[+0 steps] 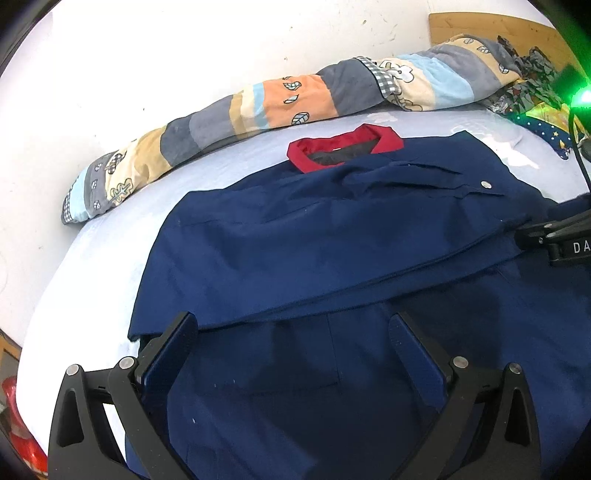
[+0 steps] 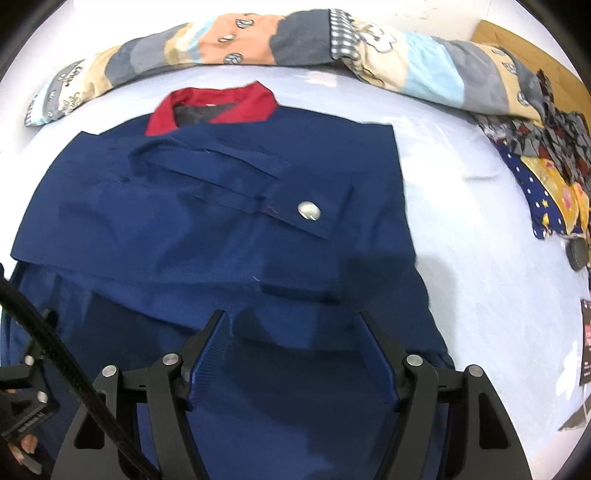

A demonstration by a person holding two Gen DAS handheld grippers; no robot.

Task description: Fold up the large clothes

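1. A navy jacket (image 2: 207,229) with a red collar (image 2: 210,107) lies flat on a pale bed sheet (image 2: 461,229); all places below are given relative to this jacket.
2. The collar sits at the jacket's far end, towards the wall (image 1: 166,55).
3. A sleeve is folded across the jacket's chest, and its cuff carries a silver snap button (image 2: 308,211).
4. The folded upper part overlaps the jacket's lower body, its edge running across the jacket's width.
5. The left gripper (image 1: 295,354) hovers over the jacket's near left part, jaws spread wide, with nothing pinched between its blue pads (image 1: 166,365).
6. The right gripper (image 2: 291,350) hovers over the jacket's near right part, jaws likewise released and apart, with only flat cloth seen below them.
7. In the left wrist view, the right gripper's black finger shows at the jacket's right edge.
8. A rolled, striped blanket (image 1: 258,107) lies beyond the collar, along the wall.
9. A heap of patterned cloth (image 2: 546,166) lies to the jacket's far right, near a wooden headboard (image 1: 498,33).
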